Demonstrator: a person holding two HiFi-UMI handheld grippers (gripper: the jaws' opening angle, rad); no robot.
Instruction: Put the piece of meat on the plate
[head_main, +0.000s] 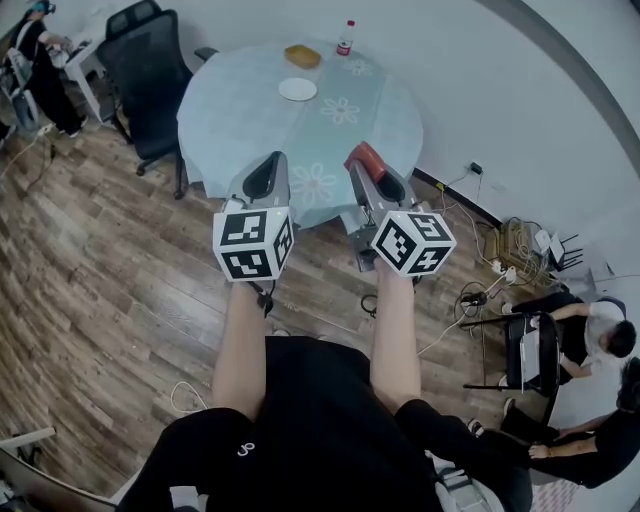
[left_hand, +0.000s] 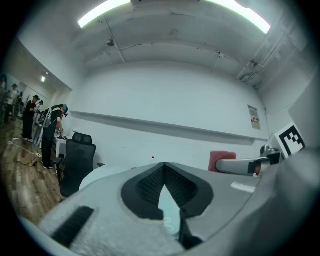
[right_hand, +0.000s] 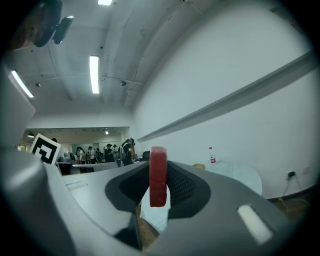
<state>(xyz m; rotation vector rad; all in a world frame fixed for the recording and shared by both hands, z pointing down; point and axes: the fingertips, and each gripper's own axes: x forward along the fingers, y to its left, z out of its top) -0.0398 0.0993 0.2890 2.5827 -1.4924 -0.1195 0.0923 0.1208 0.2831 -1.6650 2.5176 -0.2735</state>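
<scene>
Here we are, both tools held out level in front of us over the wooden floor. The right tool (head_main: 365, 160) (right_hand: 158, 162) has the piece of meat (head_main: 364, 156) (right_hand: 158, 186) clamped between its jaws. They stand partway apart, only as wide as the slab is thick, pressing on its two flat faces.

Along that tool's jaws we see the meat edge-on: a deep red, flat slab, standing upright, with an even, matte surface and a softly rounded top. Its top pokes up just past the jaw tips, and its lower end hangs free in the gap between the dark ribbed pads. From the left gripper view, the same piece (left_hand: 221, 159) shows its broad side, a squarish red block at the tip of the right tool.

The left tool (head_main: 268, 163) (left_hand: 164, 166) sits just beside the right one, its jaws brought together at the tips with nothing between them.

Ahead of both tools stands the round worktop (head_main: 245, 115), draped in a pale blue-green cloth with white flowers. The white plate (head_main: 297, 89) lies on it well ahead of the right tool and a little to its left, bare. So the meat is in the air at the worktop's near edge, well apart from the plate. Beyond the plate, at the far edge, we spot a brown basket (head_main: 302, 56) and a bottle (head_main: 345, 38) (right_hand: 212, 155) with a red cap.
</scene>
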